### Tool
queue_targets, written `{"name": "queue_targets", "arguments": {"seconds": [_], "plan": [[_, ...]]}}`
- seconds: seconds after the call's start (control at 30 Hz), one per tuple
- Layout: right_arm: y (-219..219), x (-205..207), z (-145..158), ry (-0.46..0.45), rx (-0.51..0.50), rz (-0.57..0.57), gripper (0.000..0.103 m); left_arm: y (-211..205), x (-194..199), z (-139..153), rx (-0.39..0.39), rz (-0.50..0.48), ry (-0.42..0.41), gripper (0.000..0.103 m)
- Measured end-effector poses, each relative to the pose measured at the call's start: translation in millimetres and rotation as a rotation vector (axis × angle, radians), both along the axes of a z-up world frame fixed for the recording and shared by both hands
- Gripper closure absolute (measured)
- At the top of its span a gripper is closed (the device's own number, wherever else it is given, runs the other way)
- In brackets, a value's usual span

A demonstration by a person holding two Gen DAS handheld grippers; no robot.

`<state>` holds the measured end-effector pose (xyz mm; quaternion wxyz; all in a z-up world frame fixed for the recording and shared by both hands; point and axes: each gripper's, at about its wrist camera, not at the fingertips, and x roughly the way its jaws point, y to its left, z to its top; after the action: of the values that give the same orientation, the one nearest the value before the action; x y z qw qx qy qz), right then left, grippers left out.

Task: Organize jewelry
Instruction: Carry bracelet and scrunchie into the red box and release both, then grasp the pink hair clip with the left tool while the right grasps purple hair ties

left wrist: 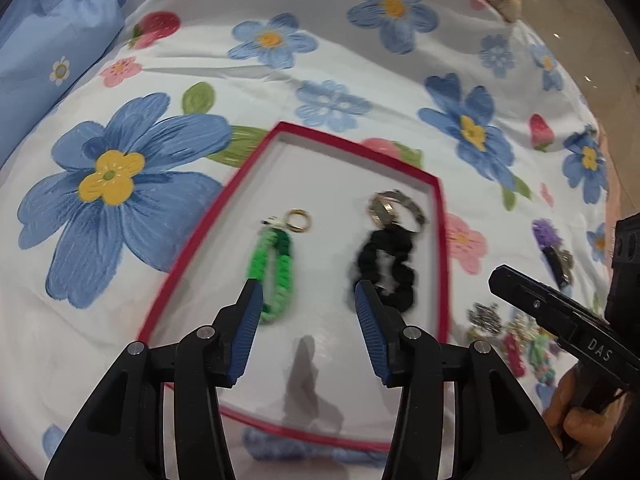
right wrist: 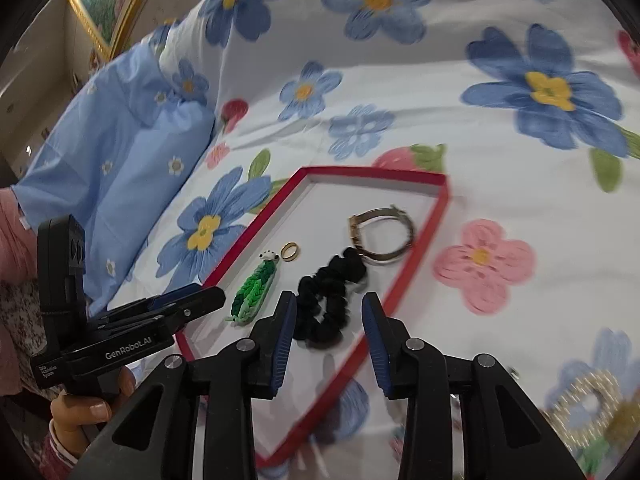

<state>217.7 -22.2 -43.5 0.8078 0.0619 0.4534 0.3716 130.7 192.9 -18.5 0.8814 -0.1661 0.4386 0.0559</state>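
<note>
Hovering over the near end of the red-rimmed tray (left wrist: 442,216), the left gripper (left wrist: 309,294) has its blue pads apart with nothing between them; the green braided bracelet (left wrist: 276,272) lies just beyond its left finger and the black scrunchie (left wrist: 386,264) just beyond its right one. The right gripper (right wrist: 329,308) hangs above the same tray (right wrist: 434,216), jaws likewise parted and empty, with the scrunchie (right wrist: 328,300) lying on the tray floor below the gap, untouched. Farther in, a small gold ring (left wrist: 298,220) sits at the far tip of the green bracelet, and a metal-band watch (left wrist: 394,210) rests at the far end of the scrunchie, touching it. The tray lies on a white flowered bedspread (left wrist: 360,32). To the right of the tray, loose jewelry (left wrist: 516,340) is heaped on the spread, blurred. A blue pillow (right wrist: 120,168) lies far left.
</note>
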Motion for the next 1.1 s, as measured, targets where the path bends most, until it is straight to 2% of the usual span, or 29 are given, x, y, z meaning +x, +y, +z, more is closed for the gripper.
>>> {"name": "queue_targets", "arguments": {"seconds": [0.27, 0.5, 1.1], "plan": [[-66, -20, 13, -0.013, 0.023, -0.102, 0.064, -49, -12, 15, -0.018, -0.096, -0.029, 0.052], [-121, -35, 19, -0.026, 0.016, -0.191, 0.062, -88, -17, 16, -0.031, -0.177, -0.026, 0.052], [-236, -69, 8, -0.057, -0.085, -0.383, 0.059, -159, -17, 7, -0.032, -0.325, 0.013, 0.052]]}}
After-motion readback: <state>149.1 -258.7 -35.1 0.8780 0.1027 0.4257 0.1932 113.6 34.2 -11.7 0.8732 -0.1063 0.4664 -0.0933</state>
